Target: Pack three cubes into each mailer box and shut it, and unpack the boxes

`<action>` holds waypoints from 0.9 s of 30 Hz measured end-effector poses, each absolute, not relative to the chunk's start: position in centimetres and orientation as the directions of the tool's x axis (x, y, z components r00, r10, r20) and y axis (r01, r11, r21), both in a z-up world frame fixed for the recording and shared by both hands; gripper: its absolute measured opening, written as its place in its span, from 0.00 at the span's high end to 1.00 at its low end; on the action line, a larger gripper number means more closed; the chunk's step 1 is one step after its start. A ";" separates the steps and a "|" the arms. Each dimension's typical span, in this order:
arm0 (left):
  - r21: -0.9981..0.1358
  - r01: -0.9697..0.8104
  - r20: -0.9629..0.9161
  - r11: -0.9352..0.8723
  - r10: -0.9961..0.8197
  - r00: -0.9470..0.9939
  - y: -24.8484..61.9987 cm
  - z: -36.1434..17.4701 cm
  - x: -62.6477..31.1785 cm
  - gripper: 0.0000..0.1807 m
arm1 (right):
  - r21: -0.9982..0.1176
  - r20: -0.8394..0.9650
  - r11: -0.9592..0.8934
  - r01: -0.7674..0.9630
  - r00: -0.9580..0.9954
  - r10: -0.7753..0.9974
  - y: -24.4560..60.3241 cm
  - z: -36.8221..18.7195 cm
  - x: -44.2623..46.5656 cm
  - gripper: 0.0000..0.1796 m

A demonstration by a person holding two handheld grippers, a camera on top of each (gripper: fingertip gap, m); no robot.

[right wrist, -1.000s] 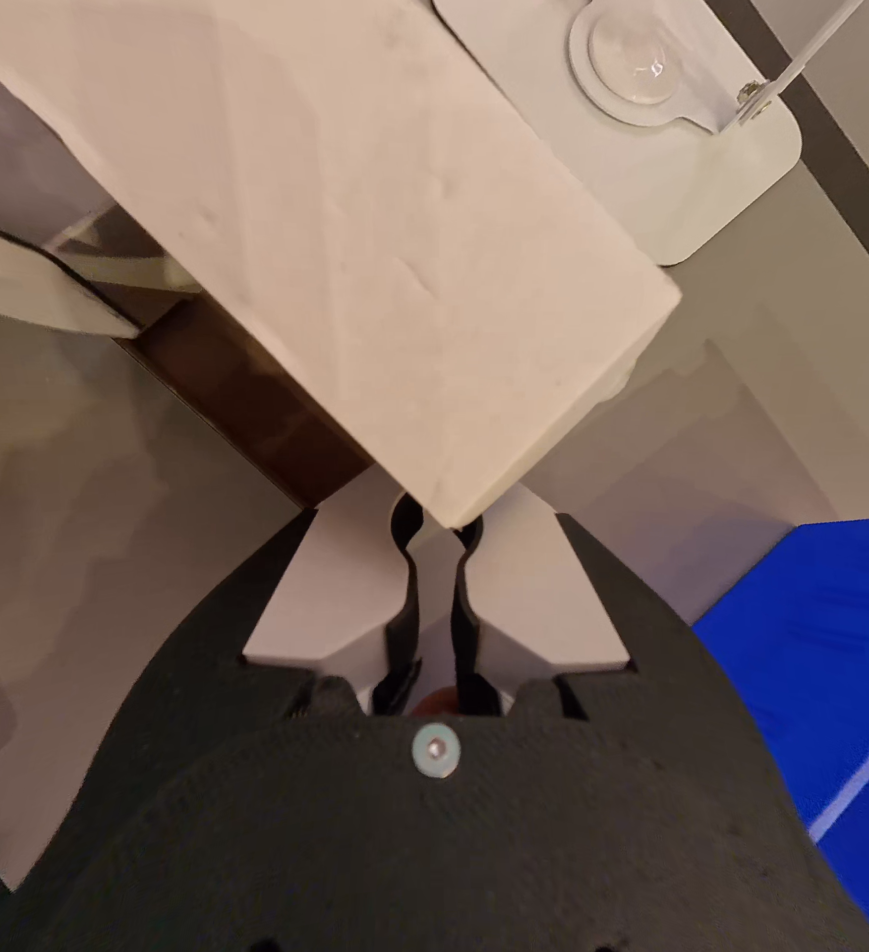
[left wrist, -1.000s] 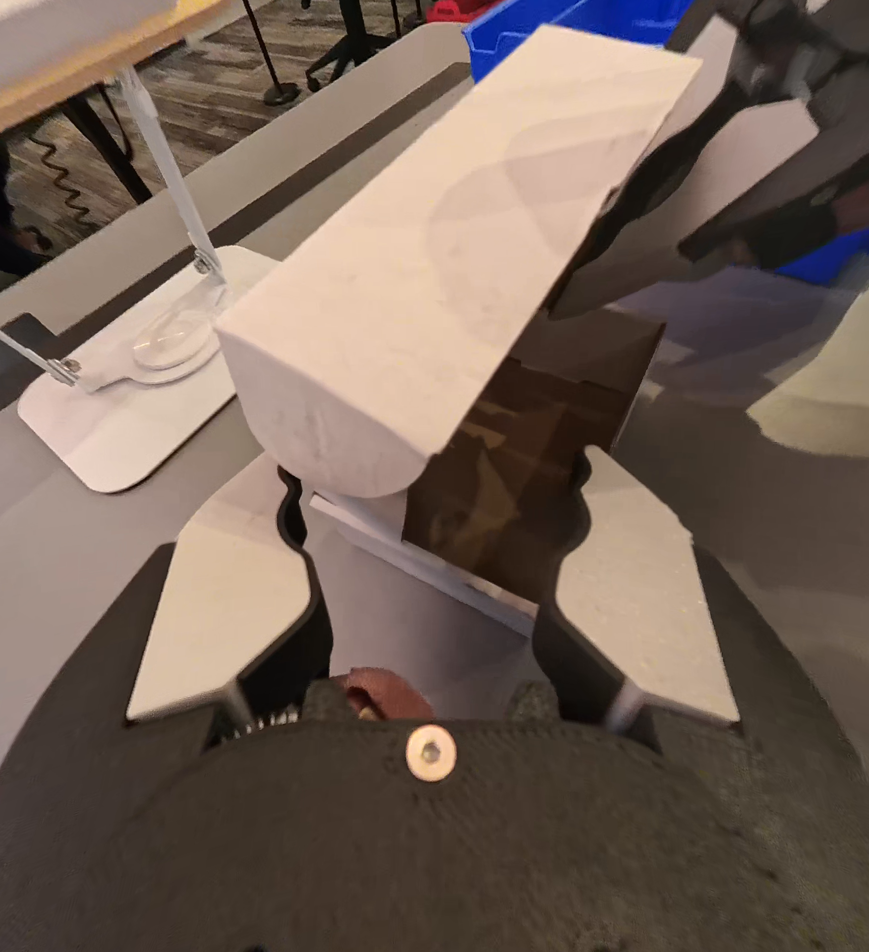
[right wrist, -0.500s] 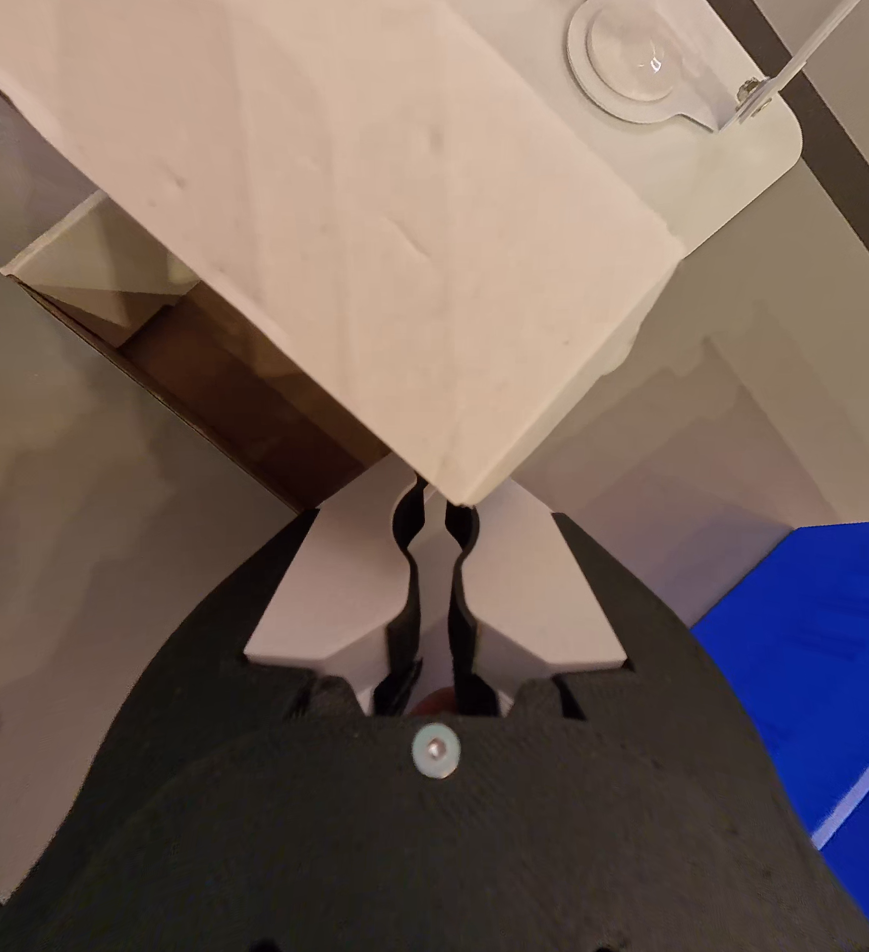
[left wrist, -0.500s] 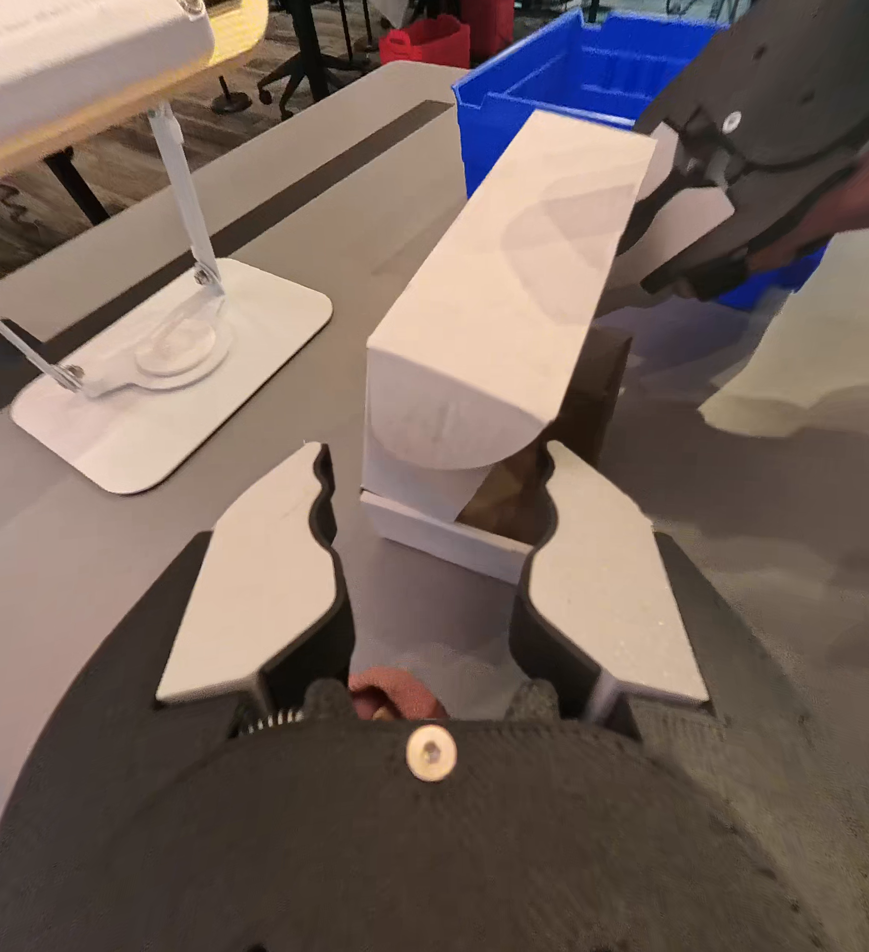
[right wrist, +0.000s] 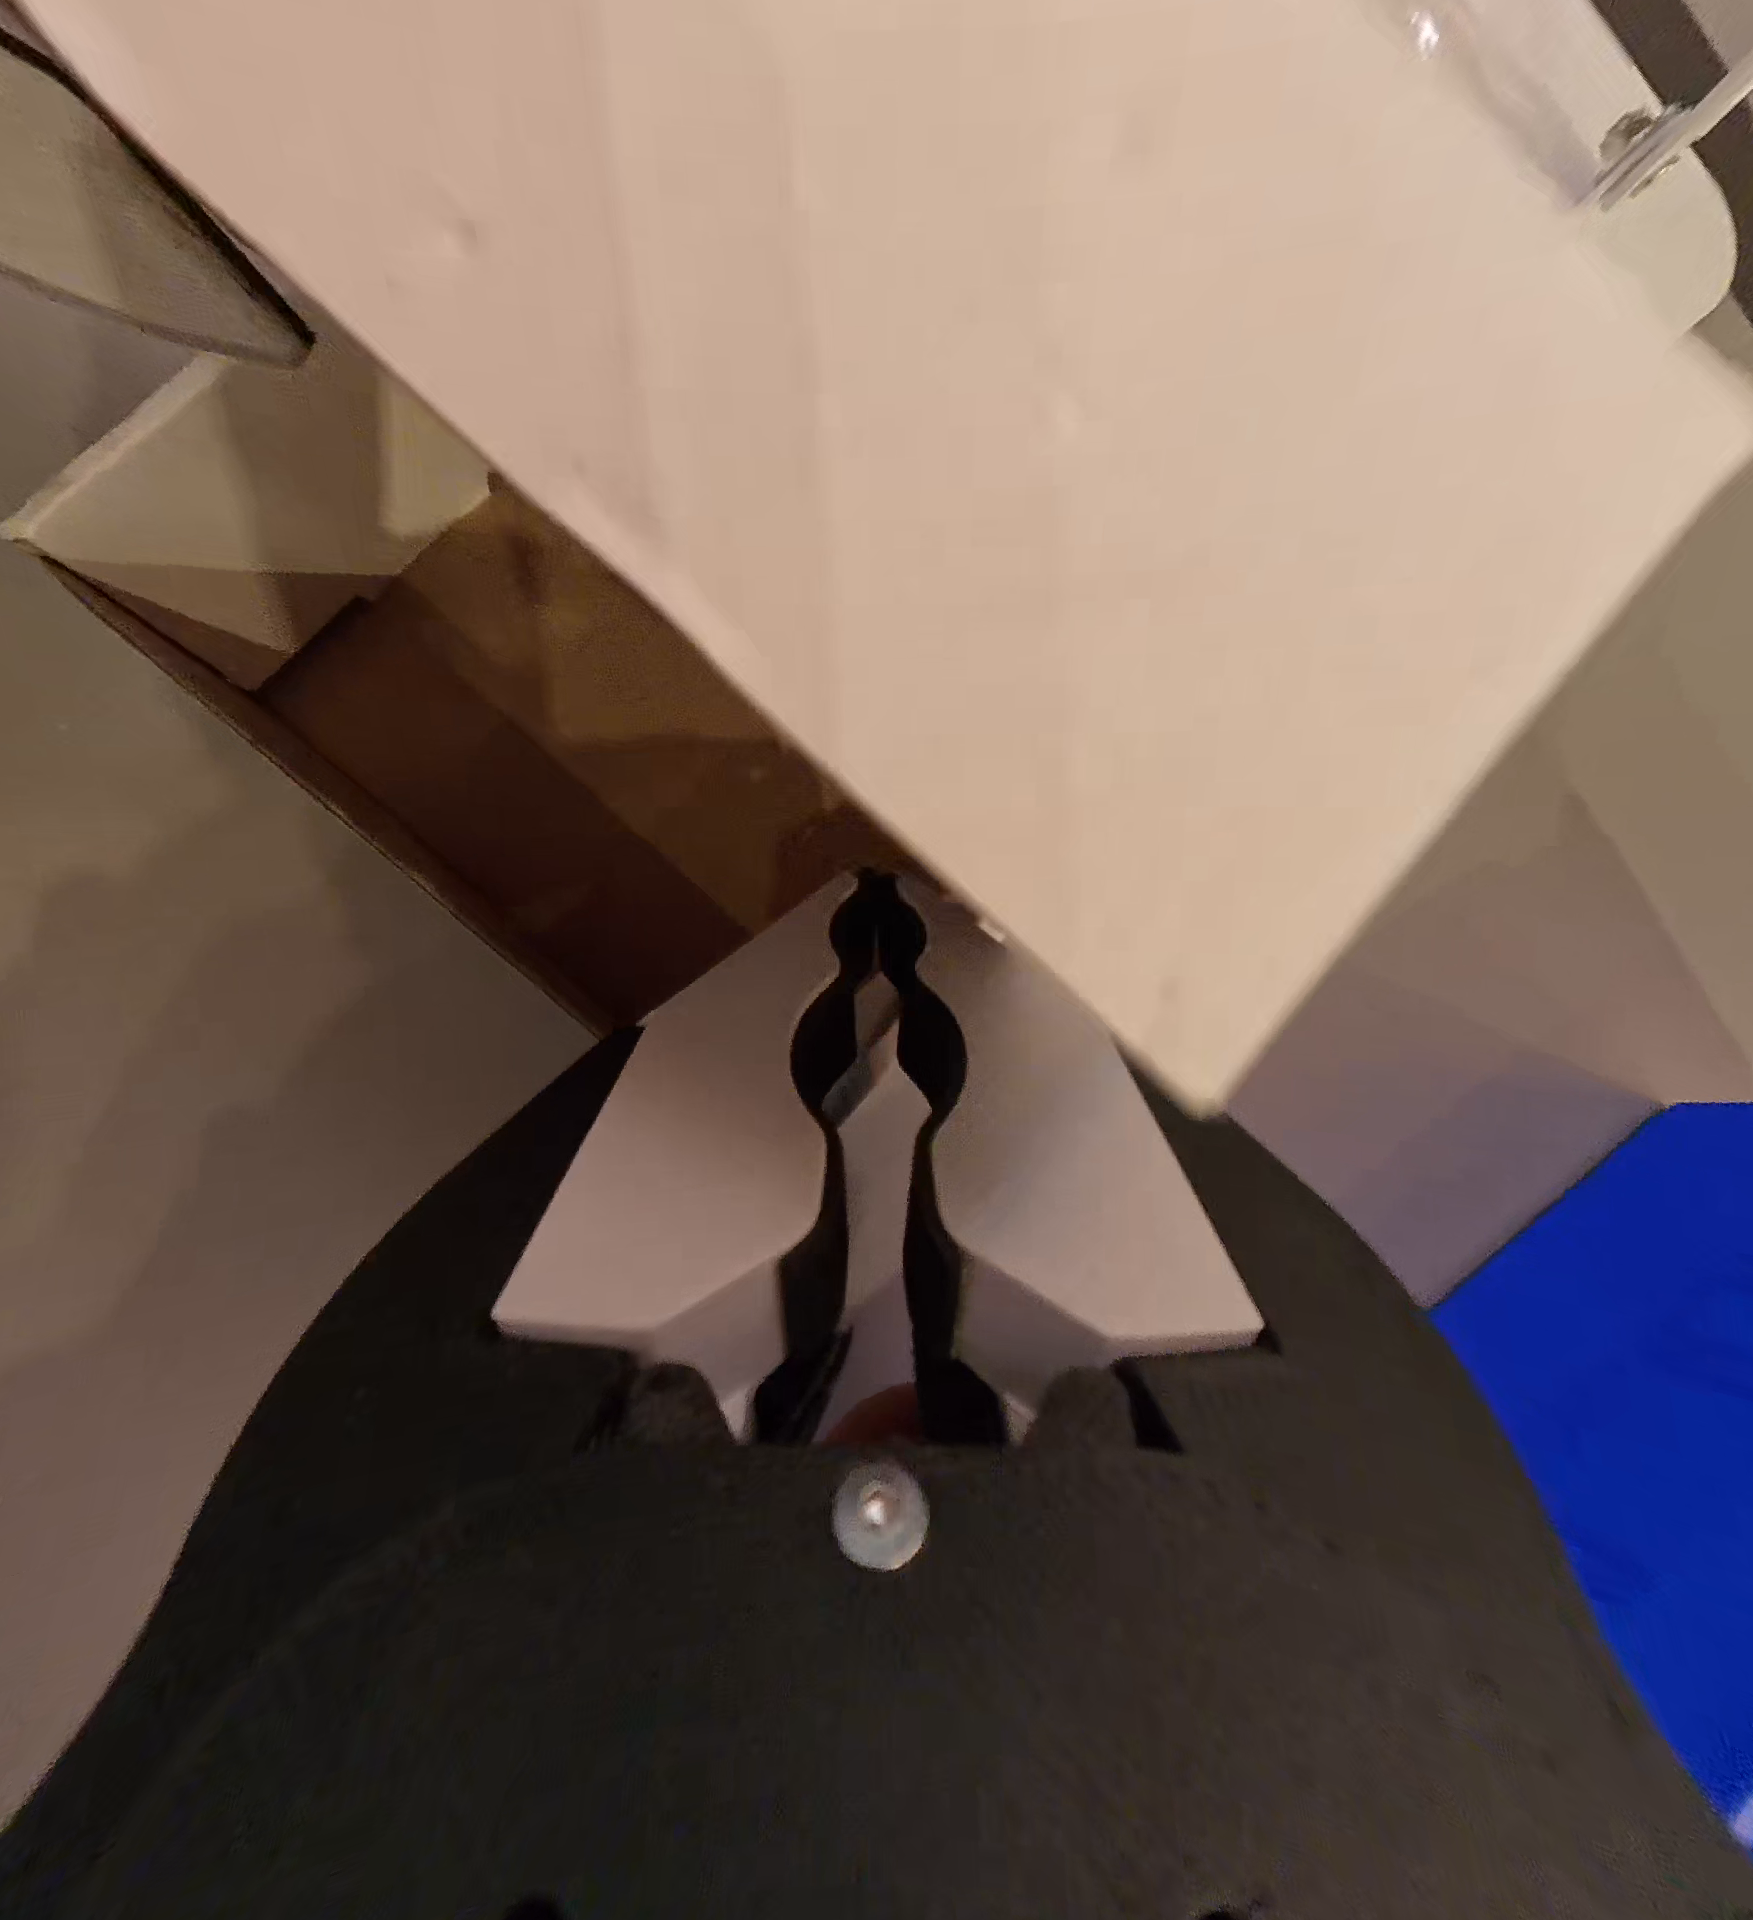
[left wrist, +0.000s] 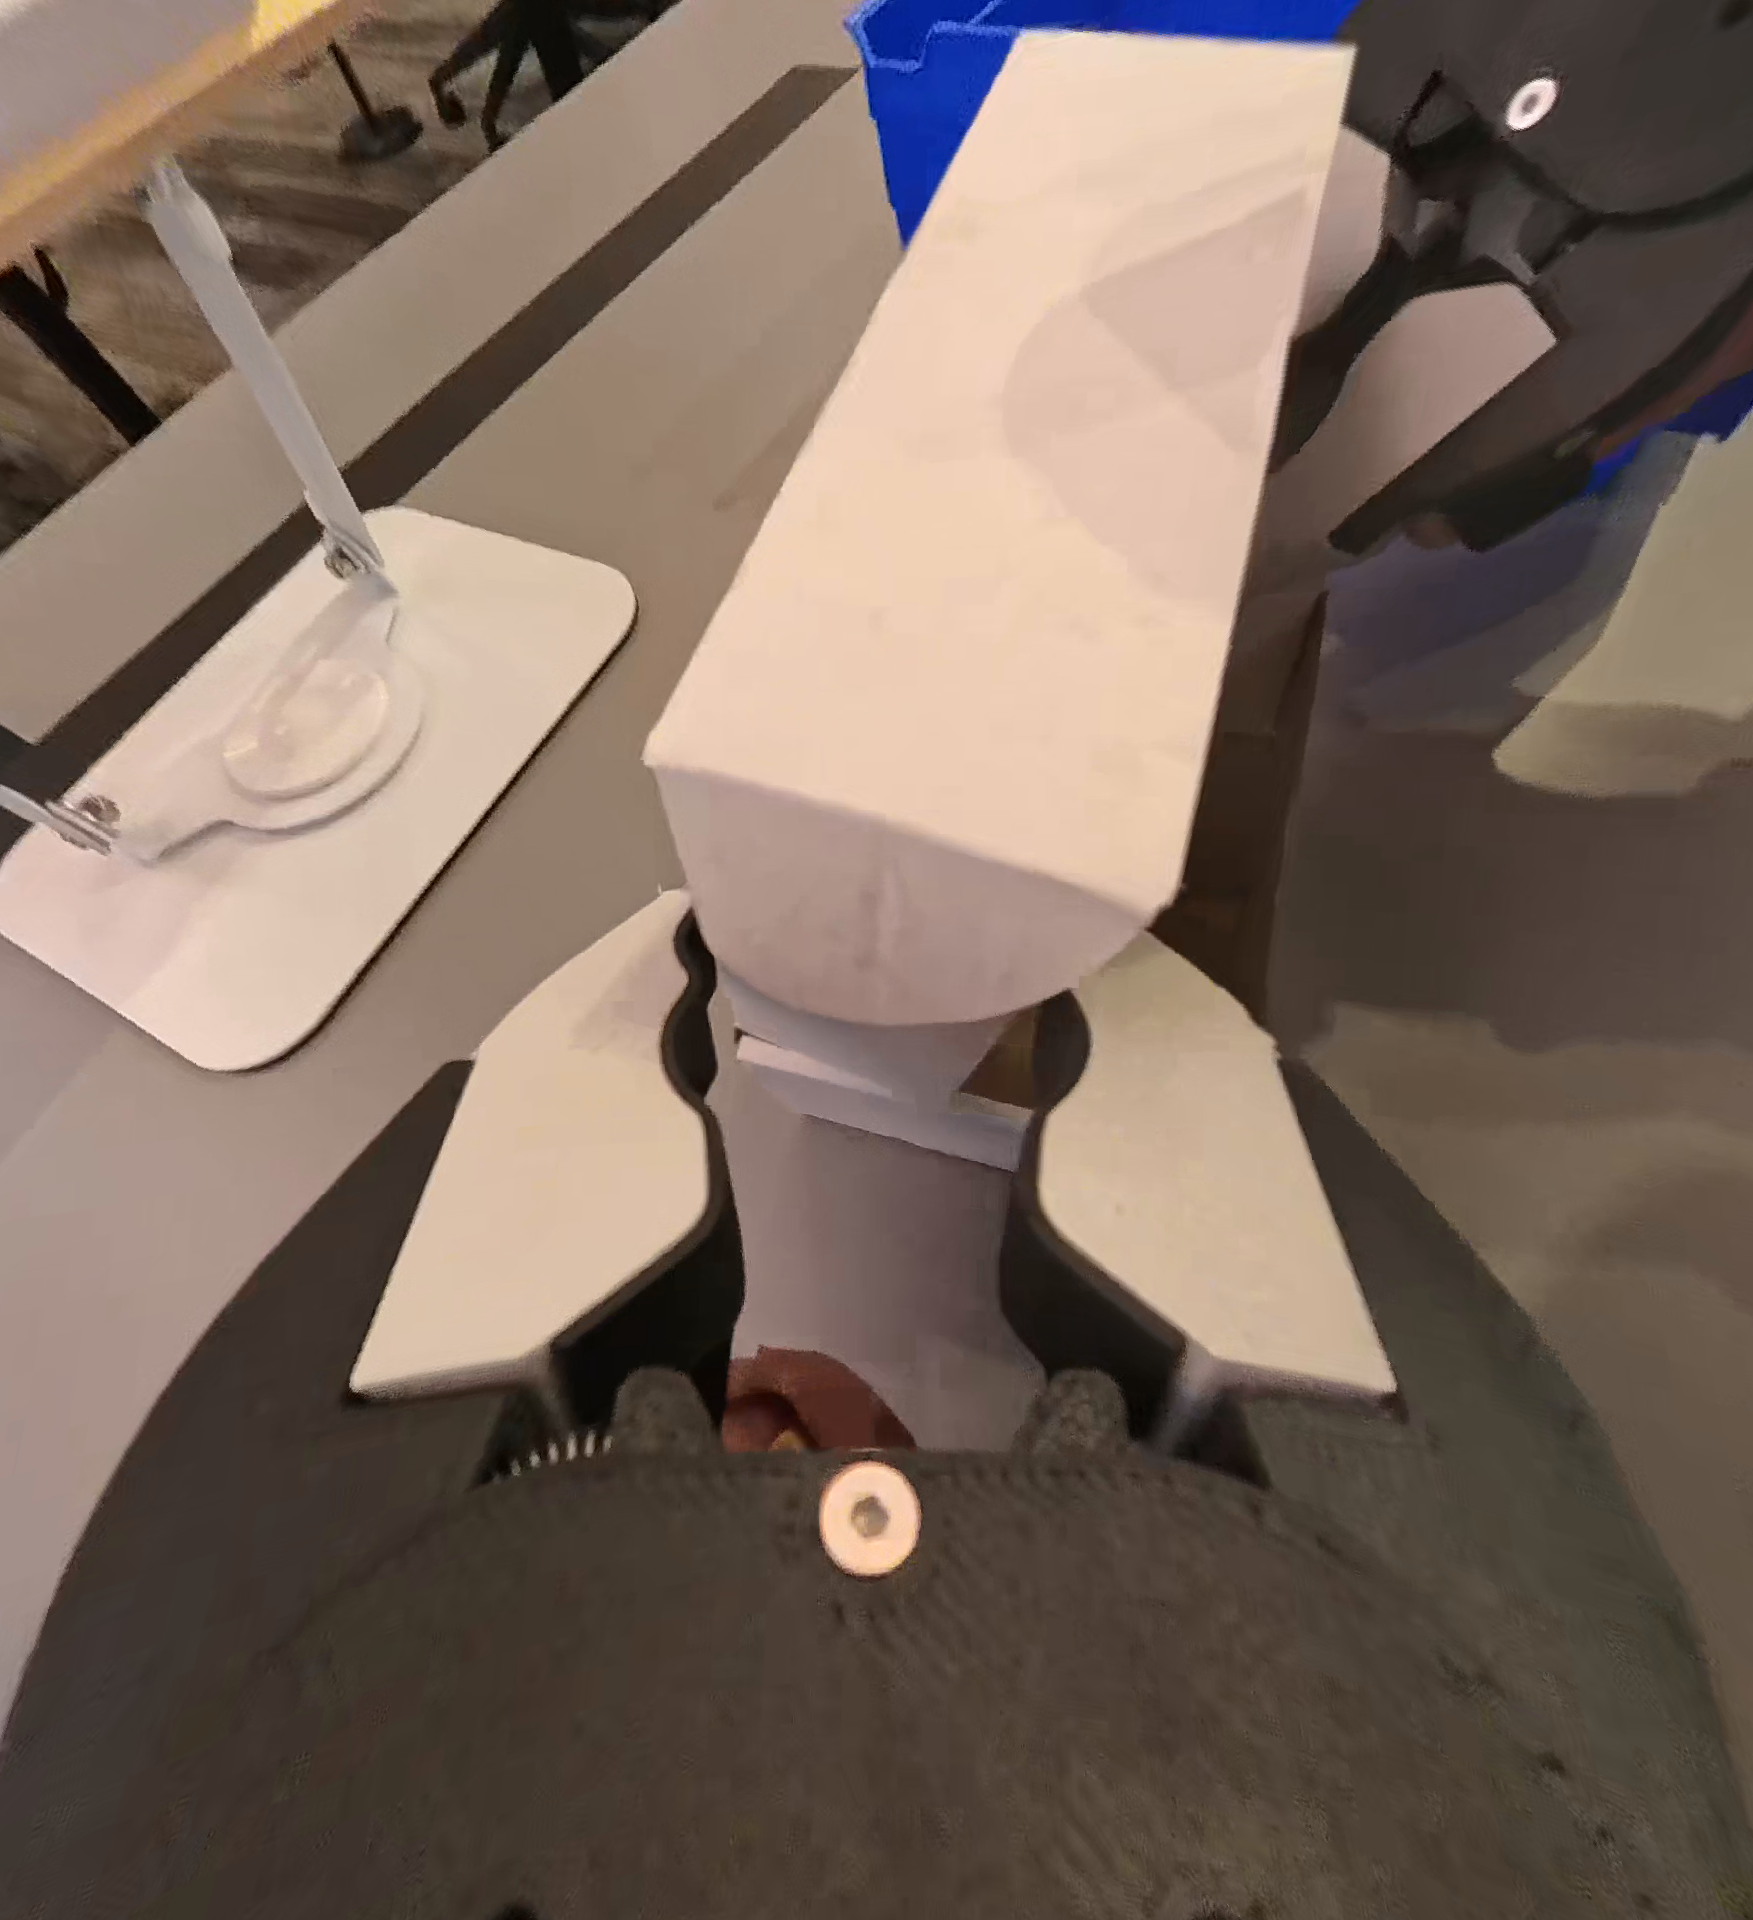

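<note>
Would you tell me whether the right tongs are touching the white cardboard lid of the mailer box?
Touching. In the right wrist view the right tongs are shut on the corner edge of the white cardboard lid, no gap showing.

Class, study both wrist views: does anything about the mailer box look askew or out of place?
Yes. The mailer box lid sits tilted and half open, showing the brown inside. The right tool pinches the lid's corner; the left tool is open around the near end flap.
</note>
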State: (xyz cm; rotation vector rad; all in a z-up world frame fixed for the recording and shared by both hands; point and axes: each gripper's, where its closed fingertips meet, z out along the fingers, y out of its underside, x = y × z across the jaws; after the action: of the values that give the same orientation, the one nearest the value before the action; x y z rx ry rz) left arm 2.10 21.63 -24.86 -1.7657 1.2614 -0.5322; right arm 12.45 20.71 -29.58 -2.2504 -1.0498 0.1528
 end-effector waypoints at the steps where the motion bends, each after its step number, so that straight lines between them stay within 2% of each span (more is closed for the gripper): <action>1: -0.836 -0.537 -0.135 -0.117 -0.903 0.408 21.6 -25.1 2.3 0.68 | -0.596 0.160 -0.471 0.650 0.671 0.724 20.7 -29.6 12.4 1.00; 7: -0.848 -0.497 -0.112 -0.183 -0.855 0.507 22.7 -25.0 2.6 0.71 | -0.612 0.129 -0.485 0.625 0.684 0.719 20.7 -29.6 12.4 1.00; 10: -0.844 -0.515 -0.148 -0.150 -0.858 0.492 22.7 -25.3 2.7 0.71 | -0.610 0.152 -0.468 0.639 0.674 0.723 20.3 -28.9 12.4 1.00; 12: -0.843 -0.517 -0.147 -0.149 -0.861 0.487 22.8 -25.1 2.5 0.73 | -0.608 0.153 -0.460 0.647 0.665 0.731 19.6 -27.7 12.4 0.94; 15: -0.840 -0.524 -0.165 -0.137 -0.857 0.489 23.6 -24.8 1.7 0.80 | -0.577 0.125 -0.477 0.663 0.649 0.751 18.1 -25.9 13.0 0.79; 21: -0.835 -0.544 -0.191 -0.082 -0.884 0.427 23.7 -24.2 1.5 0.82 | -0.459 0.243 -0.465 0.757 0.611 0.754 18.6 -23.8 17.2 0.71; 23: -0.833 -0.548 -0.187 -0.073 -0.896 0.402 23.5 -24.2 1.6 0.82 | -0.466 0.275 -0.346 0.814 0.505 0.818 19.2 -24.2 16.1 0.63; 25: -0.847 -0.526 -0.147 -0.085 -0.912 0.383 23.2 -24.1 1.8 0.81 | -0.420 0.290 -0.273 0.866 0.413 0.863 19.6 -25.9 15.3 0.60; 26: -0.848 -0.521 -0.127 -0.100 -0.915 0.383 23.2 -24.1 1.8 0.81 | -0.407 0.307 -0.238 0.882 0.377 0.874 19.9 -26.5 14.9 0.60; 27: -0.847 -0.519 -0.113 -0.115 -0.915 0.388 23.2 -24.2 1.8 0.81 | -0.419 0.317 -0.204 0.885 0.353 0.880 20.2 -26.8 14.3 0.64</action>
State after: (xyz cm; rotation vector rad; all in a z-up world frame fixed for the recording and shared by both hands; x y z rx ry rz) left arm 1.77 23.19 -24.22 -1.7708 1.2554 -0.5687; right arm 14.31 20.20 -26.83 -2.0874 -1.5309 -0.0110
